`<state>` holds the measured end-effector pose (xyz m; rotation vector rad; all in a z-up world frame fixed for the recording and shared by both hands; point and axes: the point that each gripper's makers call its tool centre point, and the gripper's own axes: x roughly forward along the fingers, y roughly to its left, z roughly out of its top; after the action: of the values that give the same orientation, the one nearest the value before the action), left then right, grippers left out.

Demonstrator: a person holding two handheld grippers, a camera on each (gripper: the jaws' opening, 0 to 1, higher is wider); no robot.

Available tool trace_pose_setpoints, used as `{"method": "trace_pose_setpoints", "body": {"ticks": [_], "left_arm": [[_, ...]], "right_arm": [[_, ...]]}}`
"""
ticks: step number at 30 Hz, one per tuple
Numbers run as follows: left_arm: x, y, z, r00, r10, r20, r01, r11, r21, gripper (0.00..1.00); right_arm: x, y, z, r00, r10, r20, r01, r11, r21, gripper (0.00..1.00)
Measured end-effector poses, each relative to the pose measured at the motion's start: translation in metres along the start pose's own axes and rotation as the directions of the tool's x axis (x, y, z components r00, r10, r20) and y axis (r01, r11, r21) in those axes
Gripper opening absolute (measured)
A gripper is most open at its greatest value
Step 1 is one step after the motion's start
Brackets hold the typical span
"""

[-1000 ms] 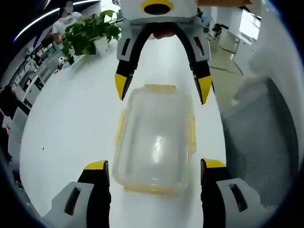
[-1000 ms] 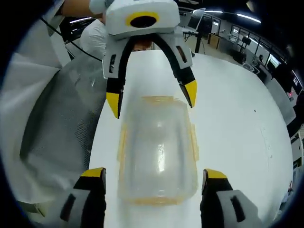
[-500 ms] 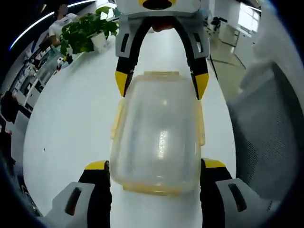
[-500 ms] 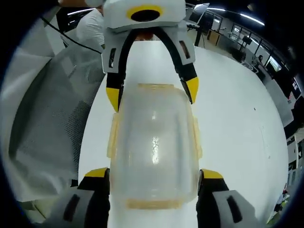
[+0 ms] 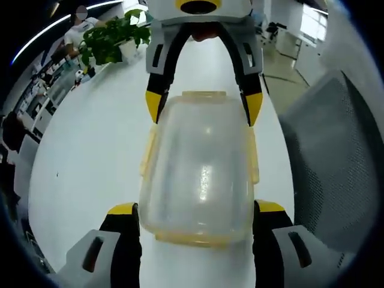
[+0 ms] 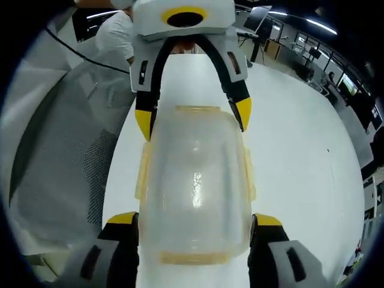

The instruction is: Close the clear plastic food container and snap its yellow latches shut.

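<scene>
The clear plastic container (image 5: 199, 174) lies on the white table (image 5: 90, 162). It sits between the two grippers, one at each short end.

In the left gripper view, the left gripper (image 5: 196, 211) has its two yellow-tipped jaws wide apart. The near end of the container lies right between them, with a jaw just beside each corner. The jaws are not squeezing it. At the far end, the right gripper (image 5: 204, 110) comes in from the top. Its jaws are spread too, with a yellow tip at each far corner of the container.

In the right gripper view it looks the same from the other side. The right gripper (image 6: 195, 223) is spread wide around the near end of the container (image 6: 195, 183), and the left gripper (image 6: 194, 120) is spread around the far end.

The lid is on the box. The yellow latches (image 5: 146, 157) stick out along the long sides. They look like they are not snapped down, but the view bends things, so that is hard to tell.

Beside the table is a grey mesh chair (image 5: 327, 168). A green plant (image 5: 111, 41) stands at the far end of the table.

One second ago the container looked smaller and the grippers were farther from it. Now both grippers have moved in close around its ends. Since half a second ago almost nothing has changed.
</scene>
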<state>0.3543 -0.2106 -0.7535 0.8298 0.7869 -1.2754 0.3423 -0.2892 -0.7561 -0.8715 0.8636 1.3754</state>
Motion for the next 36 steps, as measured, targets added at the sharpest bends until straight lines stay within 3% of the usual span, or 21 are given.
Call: {"method": "trace_pose_setpoints", "body": {"ticks": [12, 19, 26, 36], "left_arm": [[-0.033, 0.006, -0.06, 1.0, -0.001, -0.006, 0.001, 1.0, 0.006, 0.75], [-0.045, 0.009, -0.081, 1.0, -0.002, -0.002, 0.002, 1.0, 0.009, 0.75], [-0.043, 0.016, -0.082, 1.0, -0.011, -0.019, 0.011, 1.0, 0.019, 0.74], [-0.041, 0.045, -0.086, 0.999, -0.011, -0.035, 0.012, 1.0, 0.026, 0.74]], "right_arm": [[0.031, 0.002, 0.061, 1.0, 0.001, -0.018, -0.001, 1.0, -0.001, 0.75], [0.042, 0.002, 0.083, 1.0, 0.0, -0.024, 0.0, 1.0, 0.003, 0.75], [0.043, -0.003, 0.084, 1.0, 0.001, -0.018, -0.001, 1.0, 0.013, 0.75], [0.046, -0.034, 0.089, 1.0, 0.006, -0.014, -0.006, 1.0, 0.013, 0.75]]}}
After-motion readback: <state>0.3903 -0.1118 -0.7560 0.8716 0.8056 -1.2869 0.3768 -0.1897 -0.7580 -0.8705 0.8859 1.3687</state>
